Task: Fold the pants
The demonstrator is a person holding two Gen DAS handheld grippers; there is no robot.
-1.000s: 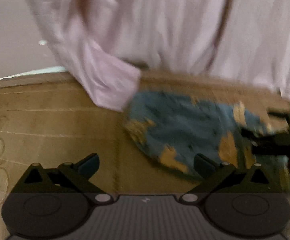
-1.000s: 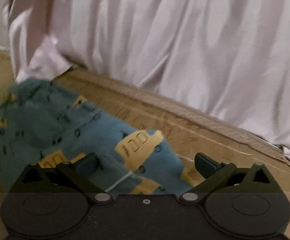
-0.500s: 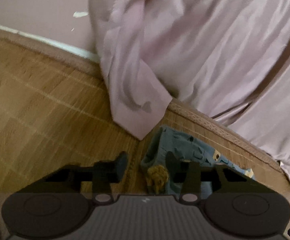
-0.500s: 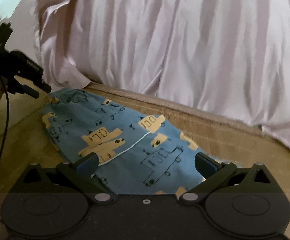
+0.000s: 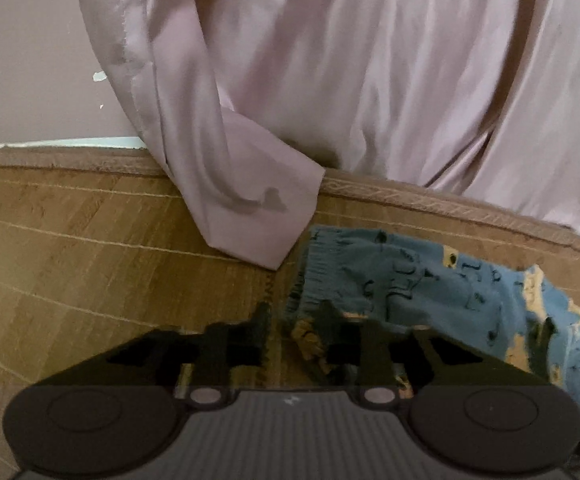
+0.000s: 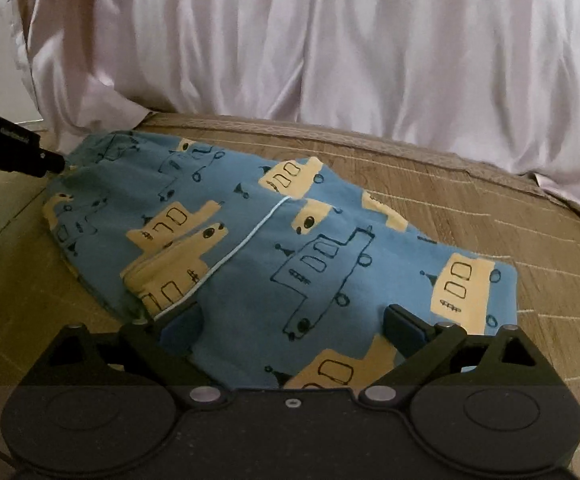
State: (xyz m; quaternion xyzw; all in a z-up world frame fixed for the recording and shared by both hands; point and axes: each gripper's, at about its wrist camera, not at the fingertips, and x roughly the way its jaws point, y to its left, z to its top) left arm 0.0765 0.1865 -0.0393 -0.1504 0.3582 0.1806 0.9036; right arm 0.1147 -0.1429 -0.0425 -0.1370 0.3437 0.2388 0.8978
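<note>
Soft, floppy pants (image 6: 250,248) lie flat below the pale curtain (image 6: 329,40); your left hand-held gripper (image 5: 293,320) nearly pinches the ribbed edge, right hand-held gripper (image 6: 293,324) gapes wide over the hem — grab corners

Soft matt knit cloth pants (image 6: 274,248) with printed pattern, woven straw-like mat (image 5: 90,248) with ribbed texture, smooth faintly glossy pale curtain fabric (image 6: 329,48), matt black plastic right hand-held gripper (image 6: 291,330)

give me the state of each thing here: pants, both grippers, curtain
pants: lying flat on the mat, partly folded
left gripper: narrowly open at the pants' edge, grip unclear
right gripper: open, over the pants
curtain: hanging, hem resting on the mat
</note>
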